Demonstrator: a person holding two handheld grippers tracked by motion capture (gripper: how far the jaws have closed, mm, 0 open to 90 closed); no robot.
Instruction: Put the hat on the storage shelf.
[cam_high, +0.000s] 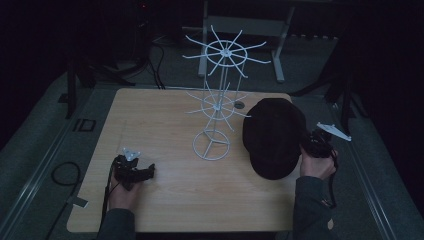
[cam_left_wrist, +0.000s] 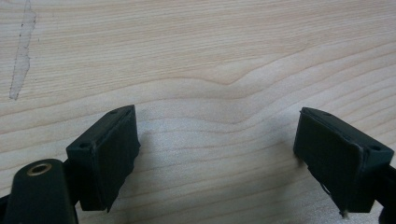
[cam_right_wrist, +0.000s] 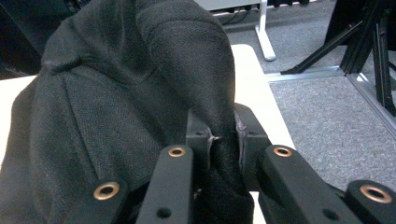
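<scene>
A recording lab, by the look of it: a dim room, one bare wooden table (cam_high: 165, 200) standing on grey carpet (cam_right_wrist: 327, 116). Black cables (cam_high: 62, 172) trail across the floor, with metal frame legs (cam_high: 280, 50) and dark stands (cam_high: 75, 80) ringing the table.

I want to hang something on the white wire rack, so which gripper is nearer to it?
Right. The right gripper, shut on the black cap, sits just beyond the cap beside the white wire rack. The left gripper rests open near the table's front left, farther off.
</scene>
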